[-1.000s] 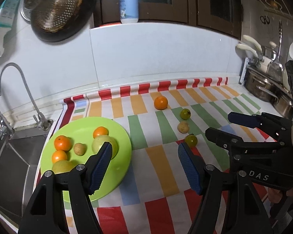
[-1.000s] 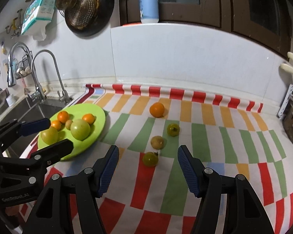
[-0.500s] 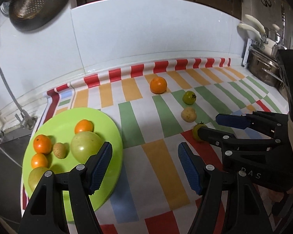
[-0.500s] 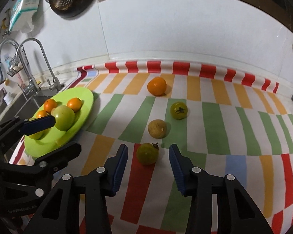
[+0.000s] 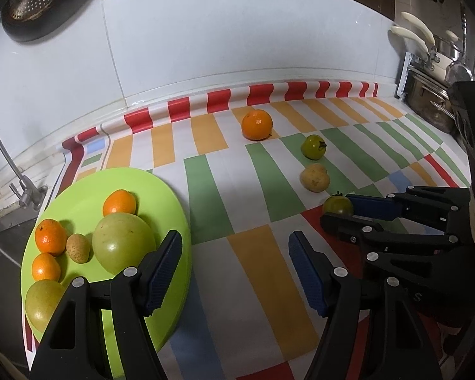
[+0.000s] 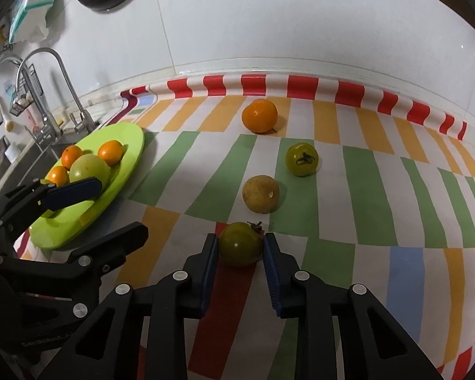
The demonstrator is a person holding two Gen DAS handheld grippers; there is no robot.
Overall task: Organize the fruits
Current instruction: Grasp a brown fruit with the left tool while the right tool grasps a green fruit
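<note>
On the striped desk (image 6: 376,196), near centre: right gripper (image 6: 240,247) pads against both sides of a green tomato (image 6: 240,244), fruit resting on the cloth.
Left gripper (image 5: 234,267) spread wide, holding nothing, over the near rim of the green plate (image 5: 161,190) at left. Far of the grasped tomato: brown fruit (image 6: 260,193), second green tomato (image 6: 301,159), orange (image 6: 259,116).

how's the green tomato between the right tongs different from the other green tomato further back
The near green tomato sits between the pads of the right tongs, which have closed onto its sides; the far green tomato lies free, with nothing touching it. The near one's stem points toward the back of the counter, while the far one's dark calyx faces the camera. The near one looks darker olive, the far one yellower. Both rest on the striped cloth, off the green plate.
</note>
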